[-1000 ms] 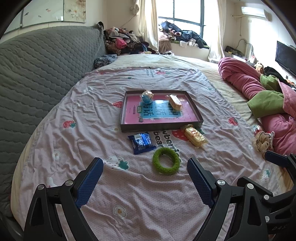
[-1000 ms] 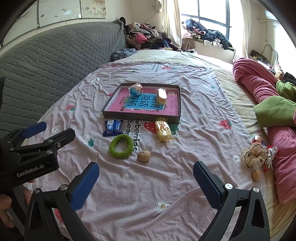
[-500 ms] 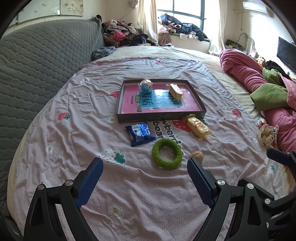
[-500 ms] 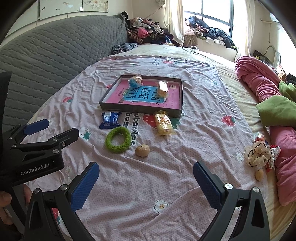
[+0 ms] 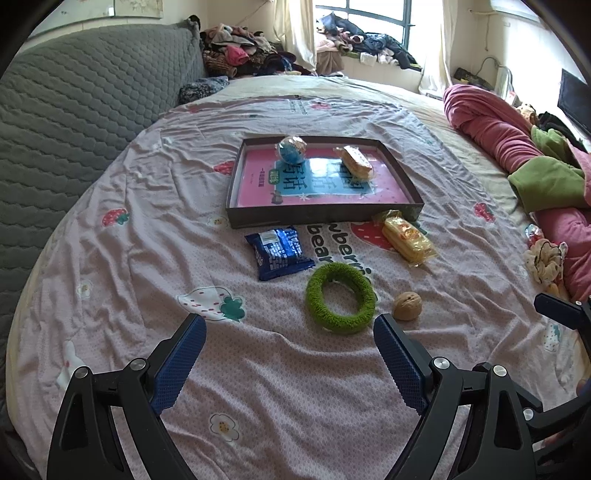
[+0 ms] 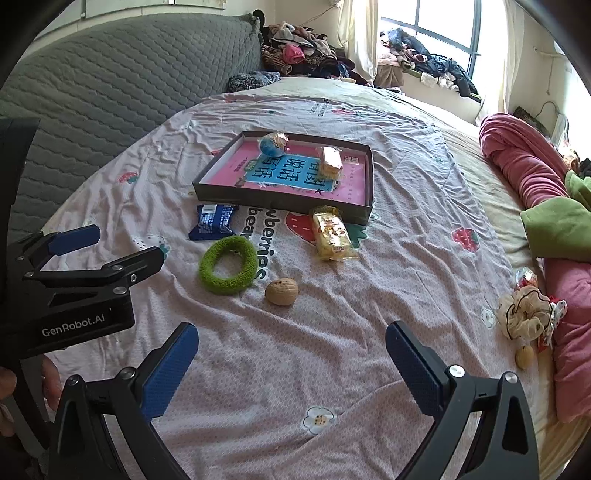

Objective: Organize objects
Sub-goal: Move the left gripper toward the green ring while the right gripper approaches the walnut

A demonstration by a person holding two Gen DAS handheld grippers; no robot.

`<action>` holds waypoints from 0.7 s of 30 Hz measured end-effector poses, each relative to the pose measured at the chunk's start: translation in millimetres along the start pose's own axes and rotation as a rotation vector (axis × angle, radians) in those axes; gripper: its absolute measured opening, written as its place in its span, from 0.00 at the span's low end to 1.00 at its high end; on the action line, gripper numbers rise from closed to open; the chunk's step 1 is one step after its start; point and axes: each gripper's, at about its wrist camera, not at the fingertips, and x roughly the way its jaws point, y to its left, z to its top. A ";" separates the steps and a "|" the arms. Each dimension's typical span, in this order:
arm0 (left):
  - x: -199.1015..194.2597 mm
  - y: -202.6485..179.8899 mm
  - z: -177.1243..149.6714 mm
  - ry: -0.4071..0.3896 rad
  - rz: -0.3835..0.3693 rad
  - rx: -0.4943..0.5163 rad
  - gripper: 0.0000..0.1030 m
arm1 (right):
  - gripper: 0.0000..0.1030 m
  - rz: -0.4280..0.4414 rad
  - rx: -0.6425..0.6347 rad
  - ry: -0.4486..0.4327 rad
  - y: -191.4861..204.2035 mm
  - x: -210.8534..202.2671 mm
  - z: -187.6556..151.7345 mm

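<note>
A dark shallow tray on the bed holds a blue ball and a wrapped yellow cake. In front of it lie a blue snack packet, a green fuzzy ring, a yellow snack pack and a walnut. My left gripper is open and empty, short of the ring. My right gripper is open and empty, short of the walnut.
A grey quilted headboard runs along the left. Pink and green bedding is piled at the right. A cream scrunchie and a second walnut lie near it. Clothes are heaped by the window.
Both grippers have moved forward toward the objects, which now look larger and nearer. The walnut has come into the left wrist view. Both grippers stay open.
</note>
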 end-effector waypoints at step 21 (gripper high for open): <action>49.9 -5.1 3.1 0.064 -0.014 -0.004 0.90 | 0.99 0.000 -0.025 0.043 -4.8 47.5 1.2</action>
